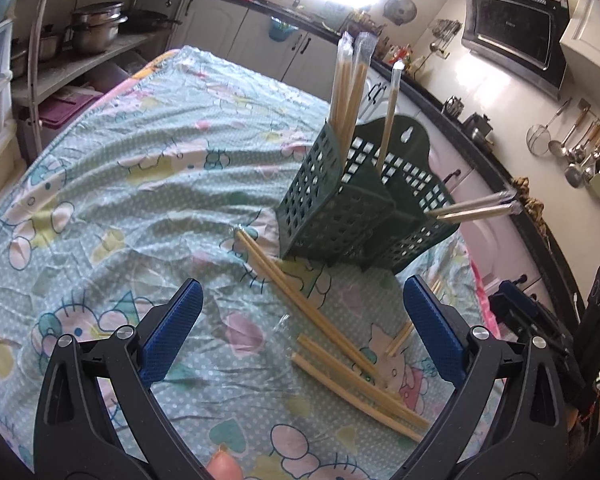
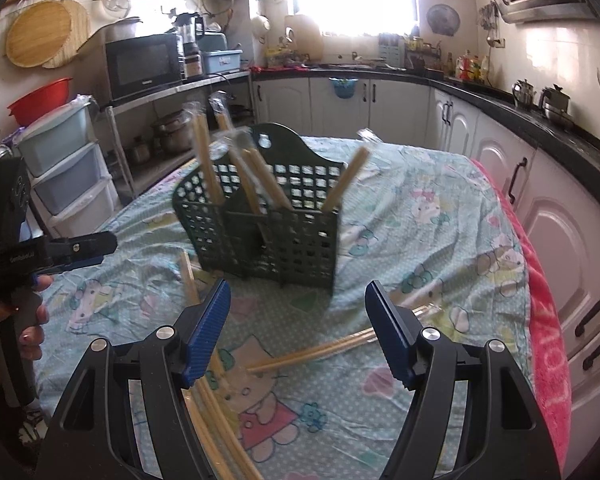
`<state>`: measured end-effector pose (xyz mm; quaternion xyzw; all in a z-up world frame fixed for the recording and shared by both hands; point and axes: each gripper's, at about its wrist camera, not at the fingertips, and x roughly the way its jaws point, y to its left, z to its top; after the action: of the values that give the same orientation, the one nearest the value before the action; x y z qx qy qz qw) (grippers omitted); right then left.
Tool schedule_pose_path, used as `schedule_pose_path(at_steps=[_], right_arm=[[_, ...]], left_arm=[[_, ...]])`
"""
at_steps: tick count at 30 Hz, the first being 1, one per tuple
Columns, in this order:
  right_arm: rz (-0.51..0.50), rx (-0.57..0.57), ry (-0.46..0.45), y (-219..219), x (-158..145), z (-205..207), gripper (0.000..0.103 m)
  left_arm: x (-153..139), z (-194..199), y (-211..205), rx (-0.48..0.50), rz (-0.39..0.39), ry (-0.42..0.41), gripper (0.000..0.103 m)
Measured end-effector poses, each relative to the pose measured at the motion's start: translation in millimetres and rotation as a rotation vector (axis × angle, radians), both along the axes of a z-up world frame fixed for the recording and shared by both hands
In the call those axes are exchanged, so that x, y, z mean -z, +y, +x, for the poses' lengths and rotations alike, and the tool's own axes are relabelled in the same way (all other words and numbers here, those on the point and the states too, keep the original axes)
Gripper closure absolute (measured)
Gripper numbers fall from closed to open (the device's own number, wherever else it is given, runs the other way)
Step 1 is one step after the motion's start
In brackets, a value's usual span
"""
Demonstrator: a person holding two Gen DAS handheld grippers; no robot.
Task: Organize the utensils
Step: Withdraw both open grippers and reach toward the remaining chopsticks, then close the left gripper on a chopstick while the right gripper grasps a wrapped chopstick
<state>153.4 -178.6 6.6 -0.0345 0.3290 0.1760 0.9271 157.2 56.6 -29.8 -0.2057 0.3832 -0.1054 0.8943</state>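
Chopsticks (image 2: 316,350) lie sideways just under your right gripper (image 2: 298,328), its jaws wide and empty, nearer than your left gripper (image 1: 302,332)

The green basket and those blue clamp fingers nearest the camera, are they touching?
Apart. In the left wrist view, tablecloth shows between the open left gripper and the green basket.
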Motion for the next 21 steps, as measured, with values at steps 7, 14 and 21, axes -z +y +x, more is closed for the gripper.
schedule_pose_path(at_steps=[7, 14, 21], right_arm=[[-0.023, 0.076, 0.051, -20.1, 19.1, 15.4, 0.036], [-0.037, 0.140, 0.115, -38.1, 42.0, 31.0, 0.036], [0.024, 0.212, 0.198, -61.9, 61.1, 50.0, 0.036]], left_arm=[[23.5, 14.1, -0.3, -0.002, -0.002, 0.073, 0.028], [40.6, 28.3, 5.8, -0.011, -0.048, 0.130, 0.044], [50.2, 47.1, 19.0, -0.044, -0.114, 0.174, 0.055]])
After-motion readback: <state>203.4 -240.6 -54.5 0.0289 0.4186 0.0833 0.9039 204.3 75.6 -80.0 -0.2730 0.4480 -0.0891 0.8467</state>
